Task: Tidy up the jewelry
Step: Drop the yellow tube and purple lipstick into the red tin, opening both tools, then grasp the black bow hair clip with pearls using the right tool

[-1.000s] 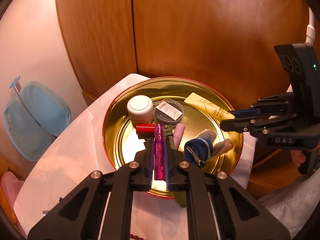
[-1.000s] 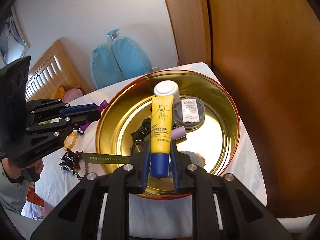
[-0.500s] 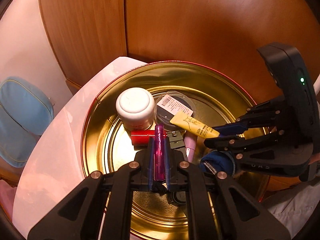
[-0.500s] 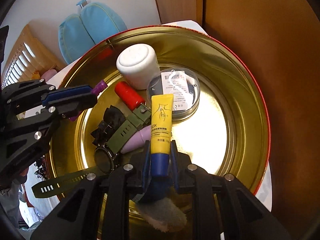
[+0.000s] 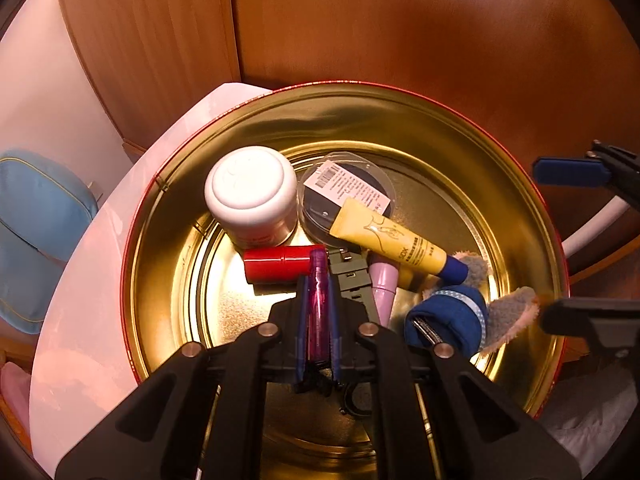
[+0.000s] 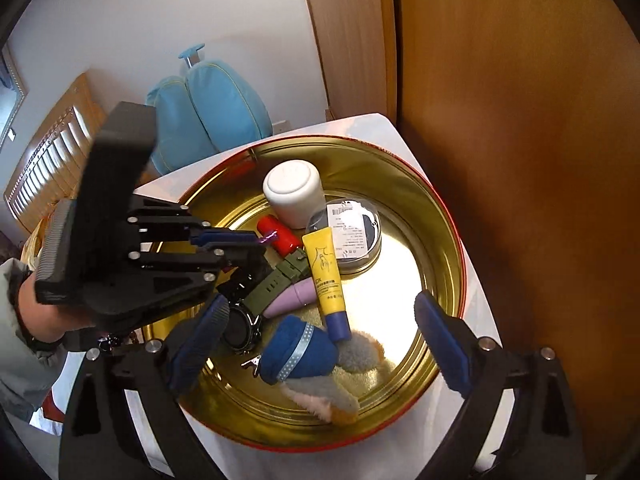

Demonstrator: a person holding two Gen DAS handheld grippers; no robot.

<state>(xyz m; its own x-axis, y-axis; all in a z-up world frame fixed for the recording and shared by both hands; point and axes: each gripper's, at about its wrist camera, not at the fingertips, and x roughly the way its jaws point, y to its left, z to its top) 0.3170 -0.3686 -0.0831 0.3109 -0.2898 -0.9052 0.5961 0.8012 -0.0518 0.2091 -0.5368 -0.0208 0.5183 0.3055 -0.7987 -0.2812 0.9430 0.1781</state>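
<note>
My left gripper (image 5: 318, 280) is shut on a purple tube (image 5: 319, 304) and hangs low over the round gold tin (image 5: 360, 92), just above a red lipstick (image 5: 280, 264). In the right wrist view the left gripper (image 6: 256, 240) reaches in from the left. My right gripper (image 6: 320, 308) is opening its jaws wide, with nothing pressed between the pads. Below it the yellow tube (image 6: 326, 276) lies free in the tin (image 6: 452, 240), its end on a clear round case (image 6: 356, 232). A white jar (image 6: 294, 192), a green watch (image 6: 280, 280), a lilac tube (image 6: 292, 298) and a blue plush (image 6: 298, 354) also lie inside.
The tin stands on a white table (image 5: 80, 320) against a brown wooden door (image 6: 520, 120). A light blue bag (image 6: 208, 112) sits behind the table. A person's hand and grey sleeve (image 6: 24, 320) hold the left gripper. The tin's right half is bare.
The right gripper has let go of the yellow tube, which now lies in the tin, and its jaws have spread. The left gripper has sunk closer to the tin with the purple tube.
</note>
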